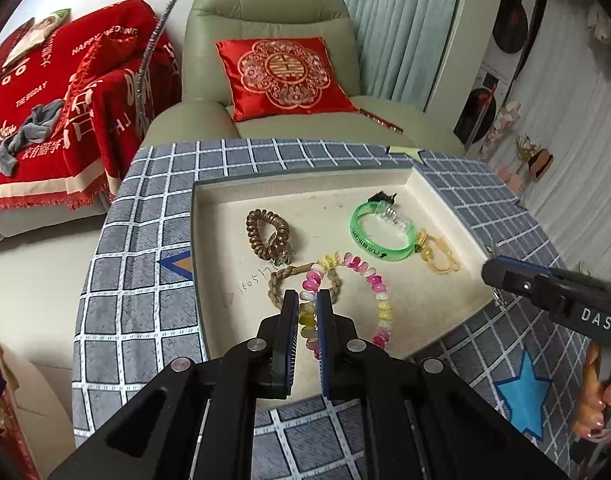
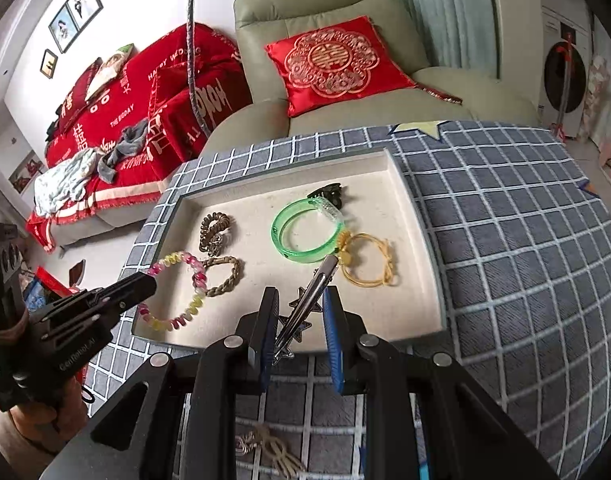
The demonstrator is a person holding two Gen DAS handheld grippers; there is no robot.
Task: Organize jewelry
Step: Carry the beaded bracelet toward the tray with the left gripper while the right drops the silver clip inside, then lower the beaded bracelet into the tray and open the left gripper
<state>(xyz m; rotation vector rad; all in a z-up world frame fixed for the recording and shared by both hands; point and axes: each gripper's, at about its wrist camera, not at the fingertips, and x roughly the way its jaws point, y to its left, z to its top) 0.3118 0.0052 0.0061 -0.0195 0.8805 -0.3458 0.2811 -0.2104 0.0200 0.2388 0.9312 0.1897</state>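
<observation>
Metal hair clip [image 2: 305, 308]: we have it pinched in the right gripper [image 2: 299, 300], jaws drawn in on its near end, the long beak sticking out forward over the tray's near edge. It reads as light, stiff and slick; we judge the flat spine by the star charm the safest place to hold, since the thin beak could twist out.

Pastel bead bracelet [image 1: 357, 280]: the left gripper [image 1: 307, 304] has its jaws close together across the near arc of beads. We cannot tell whether they press on it or only straddle it. The bracelet lies in the tray's near part. Glossy rounded beads on what looks like stretch cord, so limp and slippery; we would take it across one bead, not between two.

Braided tan loop [image 1: 293, 276]: soft, light, partly under the beads, so it may drag along.

Brown coil tie [image 1: 267, 234]: springy, easy to pinch anywhere.

Green bangle [image 1: 381, 232]: rigid, smooth plastic; grip the rim, farther back.

Yellow cord bracelet [image 2: 369, 264]: thin and floppy, touching the bangle.

Cream tray [image 2: 433, 280]: shallow, felt-like floor, on the checked cloth [image 2: 505, 240].
</observation>
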